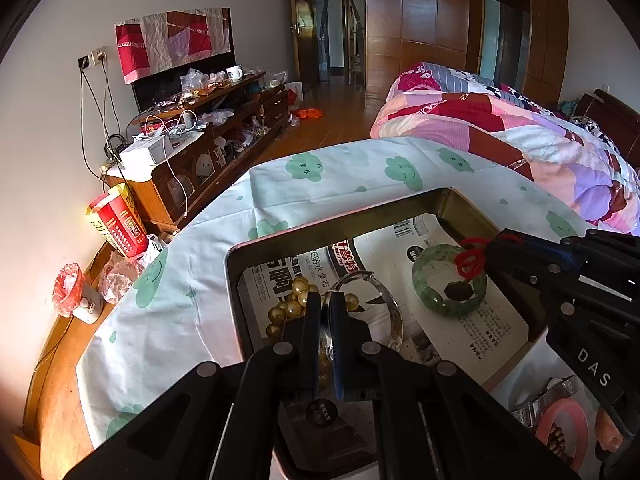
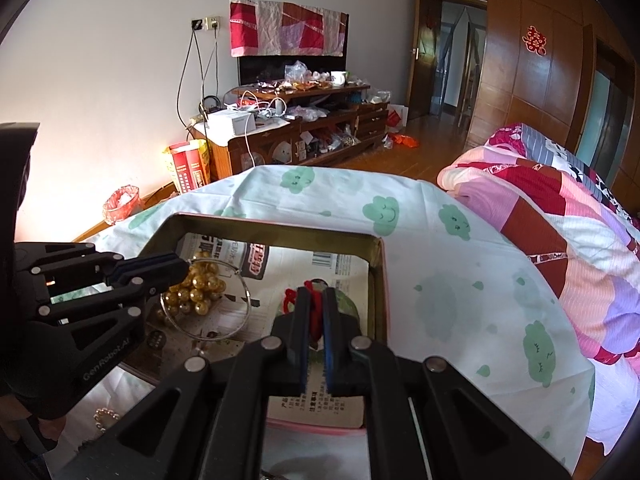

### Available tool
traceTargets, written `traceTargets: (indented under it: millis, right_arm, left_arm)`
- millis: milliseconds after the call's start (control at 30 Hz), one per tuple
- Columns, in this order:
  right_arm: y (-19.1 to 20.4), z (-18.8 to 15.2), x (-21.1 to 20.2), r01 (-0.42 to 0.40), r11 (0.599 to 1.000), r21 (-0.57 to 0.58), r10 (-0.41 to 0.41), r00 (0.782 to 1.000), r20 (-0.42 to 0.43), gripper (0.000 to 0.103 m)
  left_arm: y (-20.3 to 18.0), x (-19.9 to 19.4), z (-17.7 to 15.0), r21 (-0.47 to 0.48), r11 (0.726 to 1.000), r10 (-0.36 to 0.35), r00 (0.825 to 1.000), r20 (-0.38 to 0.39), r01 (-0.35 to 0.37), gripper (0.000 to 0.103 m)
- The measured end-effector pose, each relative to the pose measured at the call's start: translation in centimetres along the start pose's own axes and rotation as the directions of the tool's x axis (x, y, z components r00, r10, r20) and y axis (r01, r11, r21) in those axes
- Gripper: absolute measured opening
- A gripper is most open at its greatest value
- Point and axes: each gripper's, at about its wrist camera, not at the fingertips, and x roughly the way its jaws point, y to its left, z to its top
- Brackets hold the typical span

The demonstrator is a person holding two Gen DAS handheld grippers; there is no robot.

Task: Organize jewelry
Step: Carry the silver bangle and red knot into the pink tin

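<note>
Tin (image 1: 236, 280) filling up: my left fingers (image 1: 326, 300) pinch the clear bangle (image 1: 394, 312) over the gold beads (image 1: 290, 308), my right fingers (image 2: 314, 300) clamp the green bangle's (image 1: 448, 280) red cord (image 2: 316, 312). Pearl bracelet (image 2: 105, 416) and pink ring (image 1: 560, 428) outside wait.

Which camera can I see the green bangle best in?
The left wrist view: the green bangle lies in the tin box, nearly its whole ring showing. In the right wrist view, the right tool covers most of it, leaving only green edges.
</note>
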Motion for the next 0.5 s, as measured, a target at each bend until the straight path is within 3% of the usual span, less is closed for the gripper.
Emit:
traceTargets:
  millis: [500]
  right_arm:
    - [-0.31, -0.58, 0.37, 0.001, 1.0, 0.014, -0.001, 1.0, -0.011, 0.008]
  left_arm:
    - [-0.47, 0.1, -0.23, 0.014, 1.0, 0.001, 1.0, 0.0, -0.001, 0.004]
